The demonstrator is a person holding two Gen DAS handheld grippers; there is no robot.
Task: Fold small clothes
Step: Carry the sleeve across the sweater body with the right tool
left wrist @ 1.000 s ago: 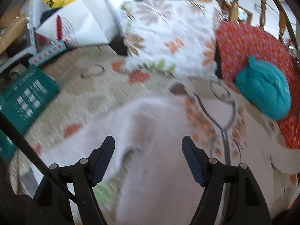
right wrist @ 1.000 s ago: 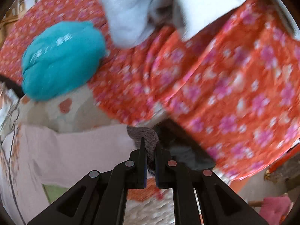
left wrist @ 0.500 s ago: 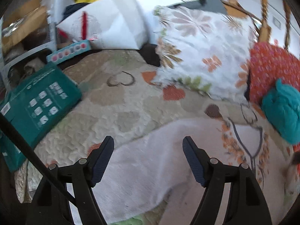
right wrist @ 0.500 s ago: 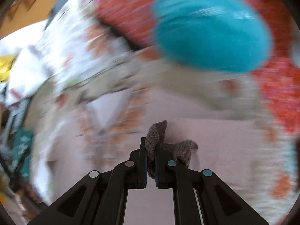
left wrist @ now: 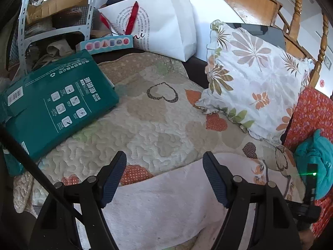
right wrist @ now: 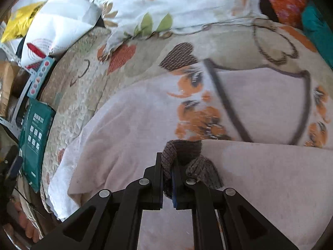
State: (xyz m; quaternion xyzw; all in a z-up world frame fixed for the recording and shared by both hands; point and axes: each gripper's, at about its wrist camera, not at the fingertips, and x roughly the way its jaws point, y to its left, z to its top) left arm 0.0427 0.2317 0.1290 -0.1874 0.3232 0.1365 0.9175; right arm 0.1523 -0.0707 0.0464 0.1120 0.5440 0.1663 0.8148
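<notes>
A pale pink cloth lies spread on the quilted bed cover; in the right wrist view it fills the lower half. My left gripper is open and empty, hovering over the cloth's far edge. My right gripper is shut on a small grey knitted garment, held just above the pink cloth. A bundled teal garment rests at the right on a red floral cushion.
A leaf-print pillow leans at the back right. A green package, a white paper bag and a metal shelf crowd the left. The quilted cover stretches between them. Wooden bedposts stand behind.
My right gripper has swung left from the red cushion over the pink cloth, carrying the grey garment. My left gripper has pulled back and turned left, open throughout.
</notes>
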